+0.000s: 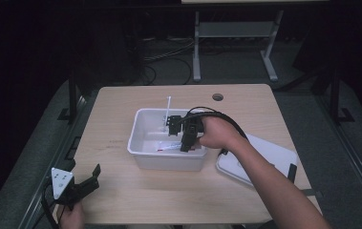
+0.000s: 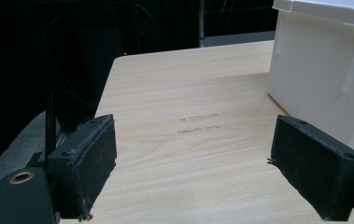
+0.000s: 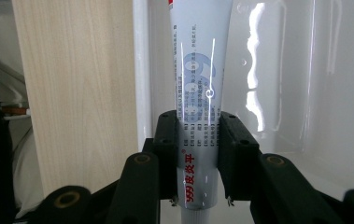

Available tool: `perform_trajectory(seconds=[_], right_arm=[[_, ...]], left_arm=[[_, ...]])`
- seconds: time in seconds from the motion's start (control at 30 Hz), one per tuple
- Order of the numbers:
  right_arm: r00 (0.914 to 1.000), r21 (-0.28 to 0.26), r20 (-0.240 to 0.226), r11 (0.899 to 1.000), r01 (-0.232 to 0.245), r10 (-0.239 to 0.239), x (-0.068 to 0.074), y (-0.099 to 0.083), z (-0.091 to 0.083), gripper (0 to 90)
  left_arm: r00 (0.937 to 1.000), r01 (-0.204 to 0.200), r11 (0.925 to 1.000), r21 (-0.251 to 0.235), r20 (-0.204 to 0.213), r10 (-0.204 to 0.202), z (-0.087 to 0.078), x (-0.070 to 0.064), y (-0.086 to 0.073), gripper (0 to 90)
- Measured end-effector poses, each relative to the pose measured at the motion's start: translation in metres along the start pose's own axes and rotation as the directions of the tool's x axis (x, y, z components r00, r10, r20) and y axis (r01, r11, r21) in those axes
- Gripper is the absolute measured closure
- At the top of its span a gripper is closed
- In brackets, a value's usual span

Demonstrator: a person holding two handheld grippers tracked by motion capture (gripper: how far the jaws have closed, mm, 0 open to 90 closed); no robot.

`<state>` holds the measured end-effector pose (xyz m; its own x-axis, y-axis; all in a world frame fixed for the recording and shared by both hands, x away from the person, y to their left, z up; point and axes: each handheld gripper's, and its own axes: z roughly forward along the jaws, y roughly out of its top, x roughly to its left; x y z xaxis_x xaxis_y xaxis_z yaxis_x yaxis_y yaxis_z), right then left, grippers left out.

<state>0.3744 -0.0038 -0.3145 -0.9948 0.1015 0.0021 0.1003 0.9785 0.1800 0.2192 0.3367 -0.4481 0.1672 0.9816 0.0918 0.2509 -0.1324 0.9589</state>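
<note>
A white plastic bin [image 1: 143,157] stands in the middle of the wooden table [image 1: 121,191]. My right gripper [image 1: 186,142] reaches down into it, shut on a white tube with blue and red print [image 3: 199,84] that points away along the bin's wall. In the high view the tube [image 1: 169,148] lies low in the bin under the jaws. A white stick-like item [image 1: 168,109] leans on the bin's far rim. My left gripper [image 1: 90,179] hovers at the table's near left corner, open, with nothing between its pads [image 2: 318,163]; the bin's wall [image 2: 324,74] is to its right.
A white bin lid [image 1: 269,155] lies flat at the table's right edge, under the person's right forearm. A cable hole [image 1: 218,97] sits near the far edge. Beyond the table are a grey frame stand [image 1: 236,33] and floor cables.
</note>
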Motion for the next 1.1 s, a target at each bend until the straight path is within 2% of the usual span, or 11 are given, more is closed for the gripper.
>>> perform_trajectory(seconds=[0.43,0.6,0.8,1.1], right_arm=[[0.9996,0.005,-0.02,1.0,-0.02,0.02,-0.01,-0.003,0.017,70.4],[0.9994,0.022,-0.022,0.999,-0.027,0.027,-0.013,-0.005,0.024,70.4],[0.9991,0.012,-0.027,0.999,-0.031,0.032,-0.015,-0.004,0.026,70.4],[0.9982,0.016,-0.043,0.999,-0.042,0.043,-0.019,-0.005,0.04,70.4]], left_arm=[[1.0,0.003,1.0,-0.001,0.0,-0.003,0.0,0.0,0.0,13.5],[1.0,0.003,1.0,-0.001,0.001,-0.003,0.001,0.0,0.0,13.6],[1.0,0.003,1.0,-0.003,0.0,-0.003,0.0,0.001,0.0,13.6],[1.0,0.006,1.0,-0.004,-0.001,-0.006,0.0,0.001,0.0,13.5]])
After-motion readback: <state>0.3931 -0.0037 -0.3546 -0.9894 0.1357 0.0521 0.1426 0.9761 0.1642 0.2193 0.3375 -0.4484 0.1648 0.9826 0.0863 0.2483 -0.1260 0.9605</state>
